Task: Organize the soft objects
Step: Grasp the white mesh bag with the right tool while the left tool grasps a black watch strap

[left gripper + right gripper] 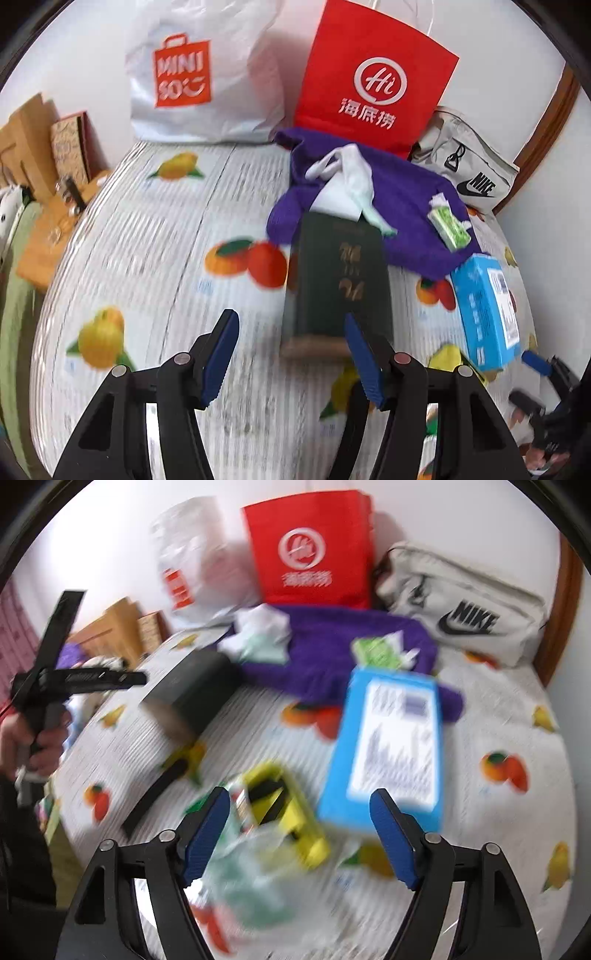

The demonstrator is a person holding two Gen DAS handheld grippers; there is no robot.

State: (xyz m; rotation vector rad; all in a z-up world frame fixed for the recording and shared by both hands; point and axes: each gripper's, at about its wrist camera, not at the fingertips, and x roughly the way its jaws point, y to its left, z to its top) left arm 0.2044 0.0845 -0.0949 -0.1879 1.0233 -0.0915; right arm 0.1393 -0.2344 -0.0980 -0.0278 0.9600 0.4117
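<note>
My left gripper (291,358) is open over the fruit-print tablecloth (147,258); the near end of a dark green box (336,277) lies by its right finger, untouched. Behind that box lie white tissue (354,181), a purple towel (406,206) and a small green tissue pack (448,225). My right gripper (299,834) is open above a yellow item in a clear bag (284,808), beside a blue box (391,746). The purple towel (332,646) and green pack (376,651) lie further back.
A white Miniso bag (207,74), a red paper bag (373,77) and a grey Nike pouch (469,166) stand along the wall. Brown boxes (33,147) sit at the left. A flat black strip (155,797) lies near the cloth's left edge. A hand (33,738) holds the left gripper.
</note>
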